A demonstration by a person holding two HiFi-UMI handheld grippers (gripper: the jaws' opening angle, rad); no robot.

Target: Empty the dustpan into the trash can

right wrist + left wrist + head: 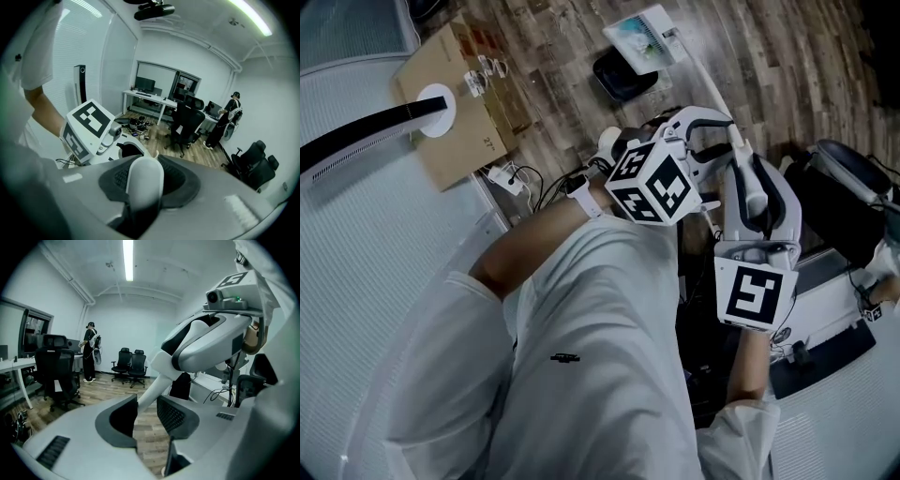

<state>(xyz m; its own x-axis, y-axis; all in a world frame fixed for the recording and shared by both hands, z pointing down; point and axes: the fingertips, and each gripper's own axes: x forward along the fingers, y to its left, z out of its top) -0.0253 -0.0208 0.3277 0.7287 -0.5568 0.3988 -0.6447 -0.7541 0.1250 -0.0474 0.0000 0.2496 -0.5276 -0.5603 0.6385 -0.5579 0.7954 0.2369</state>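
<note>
1. I have two grippers in play. The right gripper (pixel 140 172) has its jaws clamped on the rounded end of one white handle (pixel 144 187).
2. The left gripper (pixel 146 405) has its jaws apart. That handle runs up past their tips, and I cannot tell whether it touches them.
3. From the head view I count one dustpan (pixel 639 36), pale with a teal face, at the far end of the handle. It sits just beside the far rim of one black trash can (pixel 622 77) on the wood floor.
4. One cardboard box (pixel 461 98) lies left of the can, well apart from it.
5. In the left gripper view I count one person (pixel 89 352) standing at the back, two black chairs (pixel 124 361) by the far wall, and a third chair (pixel 56 371) nearer at the left
</note>
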